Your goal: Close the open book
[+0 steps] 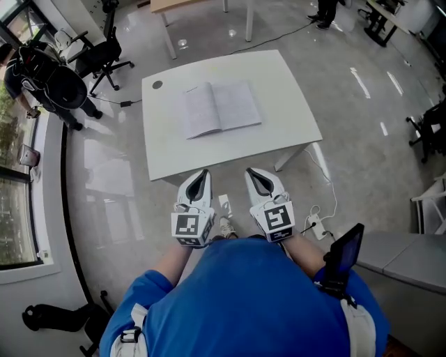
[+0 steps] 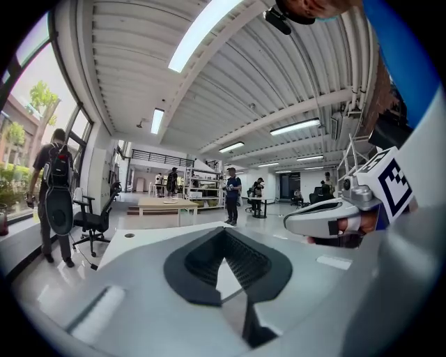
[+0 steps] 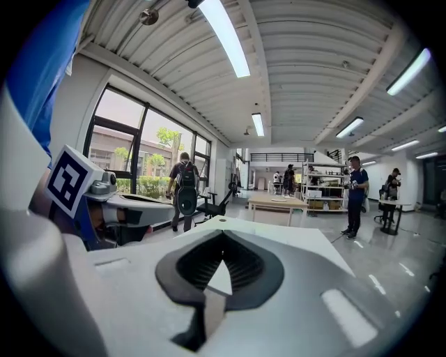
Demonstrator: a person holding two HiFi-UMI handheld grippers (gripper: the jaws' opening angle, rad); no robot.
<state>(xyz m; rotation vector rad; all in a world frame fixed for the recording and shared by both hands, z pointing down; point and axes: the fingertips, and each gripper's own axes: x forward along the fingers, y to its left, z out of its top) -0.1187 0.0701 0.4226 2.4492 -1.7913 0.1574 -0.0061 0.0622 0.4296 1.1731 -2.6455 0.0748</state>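
1. The print on the open white paper book (image 1: 219, 108) is too small for me to read.
2. In both gripper views I cannot make that book out.
3. My blue fabric shirt (image 1: 244, 300) hides my upper arms.
4. The black flat device (image 1: 345, 258) at my right hip: I cannot tell what it is.

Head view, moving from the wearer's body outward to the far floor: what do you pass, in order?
The blue shirt → left gripper and right gripper side by side → white table → open book → tan table.
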